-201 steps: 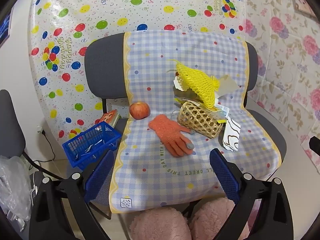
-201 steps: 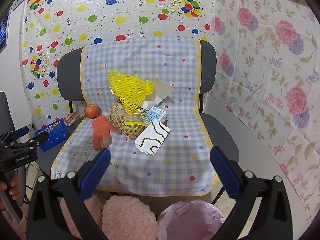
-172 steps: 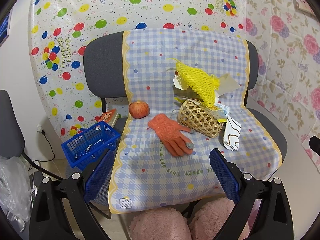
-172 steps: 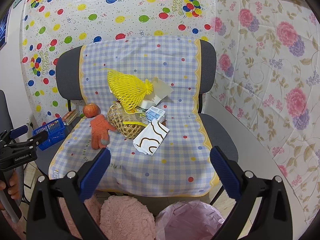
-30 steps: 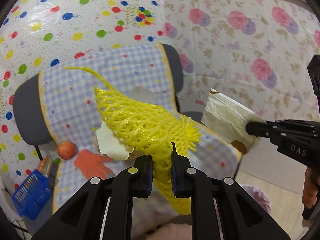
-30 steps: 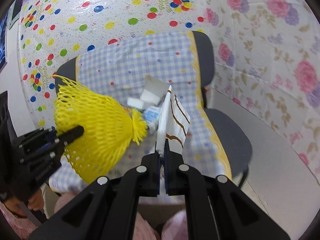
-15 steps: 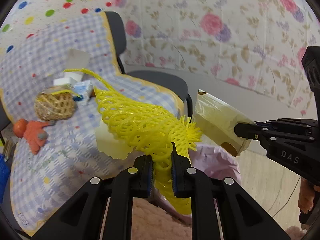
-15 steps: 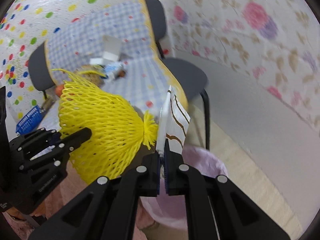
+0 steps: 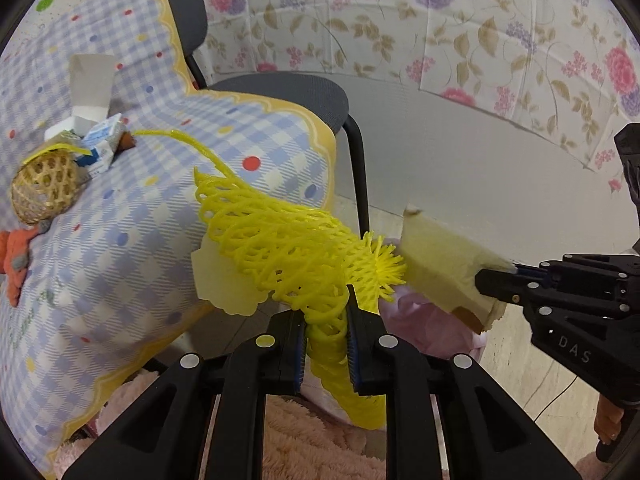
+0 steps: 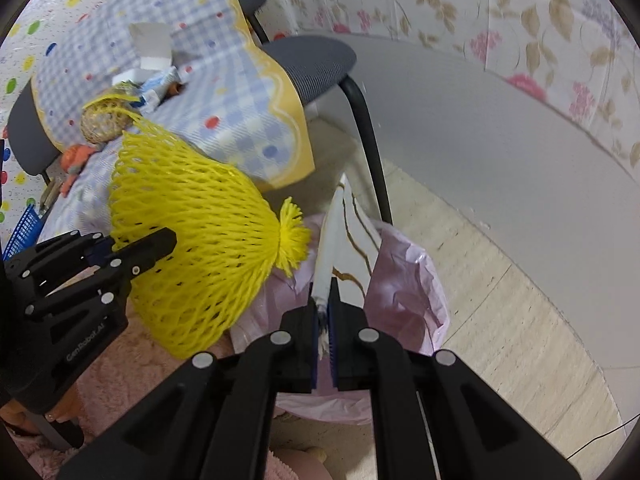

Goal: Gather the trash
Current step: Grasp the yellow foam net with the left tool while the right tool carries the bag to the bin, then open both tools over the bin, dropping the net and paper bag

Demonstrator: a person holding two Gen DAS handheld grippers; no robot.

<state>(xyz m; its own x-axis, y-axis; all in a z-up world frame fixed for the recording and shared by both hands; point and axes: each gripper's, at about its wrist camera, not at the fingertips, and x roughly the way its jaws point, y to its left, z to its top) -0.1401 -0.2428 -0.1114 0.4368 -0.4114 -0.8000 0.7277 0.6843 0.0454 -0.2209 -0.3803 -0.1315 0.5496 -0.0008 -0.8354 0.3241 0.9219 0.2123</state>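
My left claw (image 9: 326, 322) pinches the net (image 9: 288, 256), my right claw (image 10: 325, 316) the wrapper (image 10: 344, 236); I should centre both above the bag (image 10: 404, 280), then release.

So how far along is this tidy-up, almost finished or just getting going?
Just getting going. In hand: the left gripper is shut on the yellow foam net, and the right gripper is shut on a paper wrapper, both held over the pink trash bag, neither dropped yet. Left on the chair: a small carton, white paper scraps and more around the wicker basket.
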